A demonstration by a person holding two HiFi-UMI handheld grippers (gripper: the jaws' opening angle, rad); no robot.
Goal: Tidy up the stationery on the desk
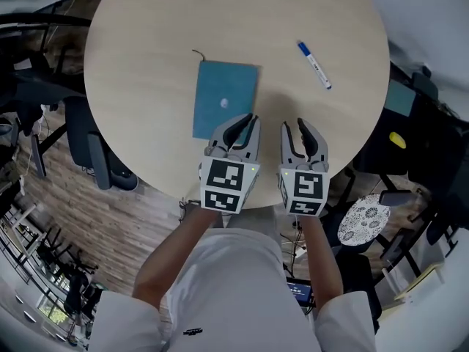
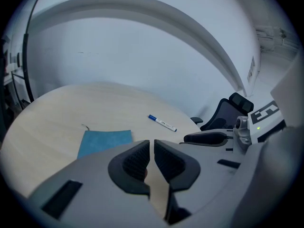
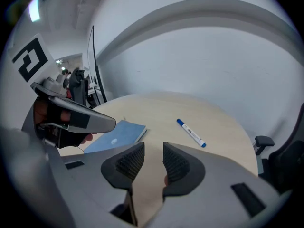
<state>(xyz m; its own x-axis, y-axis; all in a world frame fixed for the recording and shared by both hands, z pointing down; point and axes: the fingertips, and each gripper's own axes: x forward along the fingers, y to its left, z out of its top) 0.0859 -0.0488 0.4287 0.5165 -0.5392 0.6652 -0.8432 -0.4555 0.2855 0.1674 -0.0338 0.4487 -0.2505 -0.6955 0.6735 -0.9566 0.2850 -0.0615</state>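
Teal notebook (image 1: 224, 97) lies centre frame on the round table (image 1: 146, 50); a blue-capped marker (image 1: 314, 64) lies upper right, well apart from it; left gripper (image 1: 247, 118) hovers at the notebook's lower edge, fingers almost together, empty; right gripper (image 1: 294, 125) is beside it, fingers narrowly apart, empty.
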